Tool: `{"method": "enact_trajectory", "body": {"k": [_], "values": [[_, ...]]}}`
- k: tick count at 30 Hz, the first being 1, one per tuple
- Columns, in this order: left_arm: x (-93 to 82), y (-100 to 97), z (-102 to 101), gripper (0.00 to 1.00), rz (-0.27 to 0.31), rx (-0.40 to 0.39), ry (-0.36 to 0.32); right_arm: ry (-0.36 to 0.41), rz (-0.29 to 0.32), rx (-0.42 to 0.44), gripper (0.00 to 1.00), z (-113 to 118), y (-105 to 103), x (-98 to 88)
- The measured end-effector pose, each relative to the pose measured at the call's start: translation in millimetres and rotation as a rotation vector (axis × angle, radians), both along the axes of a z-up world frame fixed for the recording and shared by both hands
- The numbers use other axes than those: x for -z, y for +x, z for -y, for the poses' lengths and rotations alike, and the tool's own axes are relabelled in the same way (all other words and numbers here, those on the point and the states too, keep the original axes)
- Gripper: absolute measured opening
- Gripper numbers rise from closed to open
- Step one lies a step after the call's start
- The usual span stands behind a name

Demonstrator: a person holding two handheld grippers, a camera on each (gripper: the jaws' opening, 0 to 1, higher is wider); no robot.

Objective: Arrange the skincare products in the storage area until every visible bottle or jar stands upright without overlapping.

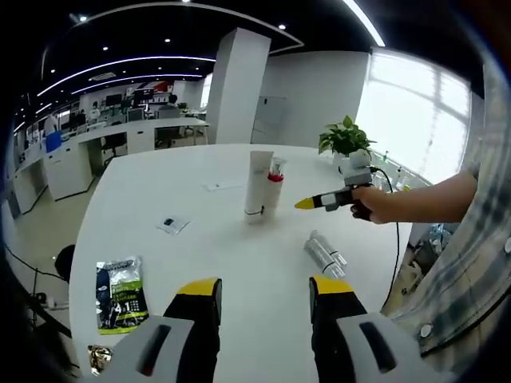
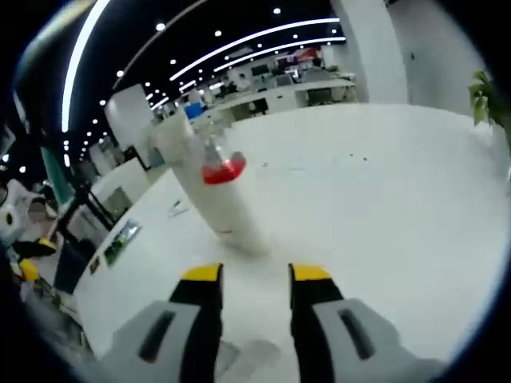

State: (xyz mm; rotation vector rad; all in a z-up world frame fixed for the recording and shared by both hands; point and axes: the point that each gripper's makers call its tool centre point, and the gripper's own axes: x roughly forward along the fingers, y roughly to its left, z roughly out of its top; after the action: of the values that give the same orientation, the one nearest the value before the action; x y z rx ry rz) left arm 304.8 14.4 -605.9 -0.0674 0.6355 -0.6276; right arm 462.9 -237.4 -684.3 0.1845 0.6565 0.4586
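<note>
- Left gripper (image 1: pixel 263 289) rises from bottom centre of left gripper view, yellow-tipped jaws apart w/ nothing between, over the white table (image 1: pixel 160 199).
- Right gripper (image 2: pixel 254 274) at bottom centre of right gripper view; jaws apart, nothing between; it points at the tube just ahead, not touching.
- In left gripper view the right gripper comes from the right edge, held in a person's hand (image 1: pixel 375 203), forearm stretched level; its yellow tip is near the standing items. From this side I cannot tell the gap.
- White tube (image 1: pixel 258 187) stands upright at frame centre; red-capped bottle (image 1: pixel 275 187) stands just beside it on the right, seems touching.
- Silver bottle (image 1: pixel 324 254) lies on its side, centre-right, apart from the standing pair.
- In right gripper view the tube (image 2: pixel 215 191) and red cap (image 2: pixel 223 170) are blurred, leaning in frame, centre-left.
- Green packet (image 1: pixel 122 294) lies flat, lower left; potted plant (image 1: pixel 346 142) upper right.
</note>
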Motion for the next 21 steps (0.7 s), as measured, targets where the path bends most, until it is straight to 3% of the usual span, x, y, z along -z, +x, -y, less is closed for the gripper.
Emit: {"method": "enact_trajectory", "body": {"k": [11, 17, 21], "values": [[2.9, 10.2, 30, 0.45, 0.001, 0.069, -0.028, -0.053, -0.107, -0.038, 0.28, 12, -72, 23.8], [6.2, 12.0, 38, 0.45, -0.005, 0.097, -0.037, -0.040, -0.148, -0.034, 0.28, 4, -90, 32.7], [6.3, 14.3, 41, 0.45, -0.004, 0.109, -0.045, -0.085, -0.190, -0.058, 0.28, 0, -98, 45.6]]}}
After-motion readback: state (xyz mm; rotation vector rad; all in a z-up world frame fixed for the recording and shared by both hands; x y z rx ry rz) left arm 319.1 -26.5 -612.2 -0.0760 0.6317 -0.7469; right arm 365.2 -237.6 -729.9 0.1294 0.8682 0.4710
